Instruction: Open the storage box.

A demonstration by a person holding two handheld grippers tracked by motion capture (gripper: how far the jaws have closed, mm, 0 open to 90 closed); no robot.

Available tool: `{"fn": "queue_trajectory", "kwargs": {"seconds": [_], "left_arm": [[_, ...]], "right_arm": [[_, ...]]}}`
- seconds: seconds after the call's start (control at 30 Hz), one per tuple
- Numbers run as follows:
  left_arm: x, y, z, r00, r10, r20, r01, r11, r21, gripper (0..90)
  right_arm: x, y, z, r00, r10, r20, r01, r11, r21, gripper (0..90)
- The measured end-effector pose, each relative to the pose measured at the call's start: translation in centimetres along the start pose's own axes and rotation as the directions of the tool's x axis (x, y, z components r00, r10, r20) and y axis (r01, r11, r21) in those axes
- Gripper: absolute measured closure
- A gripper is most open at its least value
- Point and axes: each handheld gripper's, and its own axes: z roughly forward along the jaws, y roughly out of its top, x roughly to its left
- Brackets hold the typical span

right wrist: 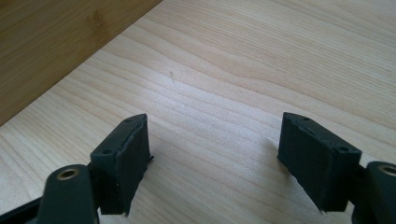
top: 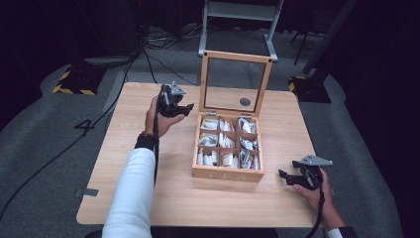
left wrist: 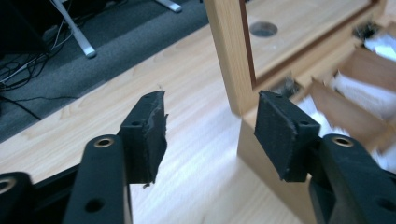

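A wooden tea box (top: 228, 173) stands open in the middle of the table, its glass-paned lid (top: 236, 83) upright at the back. Its compartments hold several white tea packets (top: 227, 141). My left gripper (top: 184, 108) is held up at the box's back left corner, open and empty. In the left gripper view the left gripper (left wrist: 210, 123) has its jaws wide apart, facing the lid's frame (left wrist: 231, 56). My right gripper (top: 283, 175) rests low near the box's front right corner, open. In the right gripper view the right gripper (right wrist: 212, 149) has bare table between its fingers.
The light wooden table (top: 148, 198) has free room left and front of the box. A round grommet hole (top: 244, 101) sits behind the lid. Beyond the table are grey floor, cables (top: 158, 39) and a white desk frame (top: 237, 20).
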Motion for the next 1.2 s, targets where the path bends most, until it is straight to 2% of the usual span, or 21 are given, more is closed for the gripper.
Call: {"fn": "queue_trajectory", "kwargs": {"seconds": [0.33,0.4,0.43,0.53,0.6,0.67,0.73,0.87,0.97,1.2], "left_arm": [[-1.3,-2.9,-2.8,0.9972,0.074,-0.009,-0.073,0.9952,0.065,25.5],[-1.5,-3.6,-3.3,0.9973,0.073,0.011,-0.073,0.995,0.068,22.1],[-1.6,-3.9,-3.6,0.9969,0.075,0.022,-0.077,0.9947,0.069,21.5],[-2.0,-4.8,-4.3,0.9943,0.106,0.015,-0.107,0.991,0.081,20.1],[-2.2,-5.3,-4.9,0.9935,0.113,0.015,-0.114,0.9899,0.084,19.6],[-2.3,-5.7,-5.3,0.994,0.102,0.041,-0.105,0.9903,0.091,18.3],[-2.5,-6.4,-5.8,0.9929,0.118,0.017,-0.119,0.9893,0.085,18.3],[-3.1,-7.6,-6.1,0.9894,0.145,0.006,-0.145,0.9837,0.107,18.4],[-3.3,-8.6,-6.2,0.9902,0.139,0.017,-0.14,0.9843,0.108,18.3],[-4.4,-11.0,-6.6,0.9876,0.156,0.018,-0.157,0.9772,0.143,18.1]], "right_arm": [[0.0,0.1,0.0,1.0,0.003,0.002,-0.003,1.0,0.007,24.3],[0.0,0.1,0.0,1.0,0.006,0.002,-0.006,1.0,0.01,24.1],[0.0,0.1,0.0,1.0,0.008,0.002,-0.008,1.0,0.012,24.0],[0.0,0.2,0.0,1.0,0.009,0.003,-0.009,1.0,0.017,23.9],[0.0,0.2,-0.1,1.0,0.008,0.004,-0.008,1.0,0.024,23.8],[0.0,0.3,-0.1,1.0,0.003,0.008,-0.003,1.0,0.029,24.1],[0.1,0.4,-0.2,0.9999,-0.006,0.014,0.005,0.999,0.032,25.8],[0.2,0.9,-0.8,0.9999,-0.01,0.006,0.01,1.0,0.0,27.4],[0.5,1.6,-1.6,0.9999,-0.01,-0.009,0.01,0.999,-0.041,28.1],[1.9,3.4,-3.6,0.9981,-0.049,-0.038,0.044,0.993,-0.113,29.7]]}}
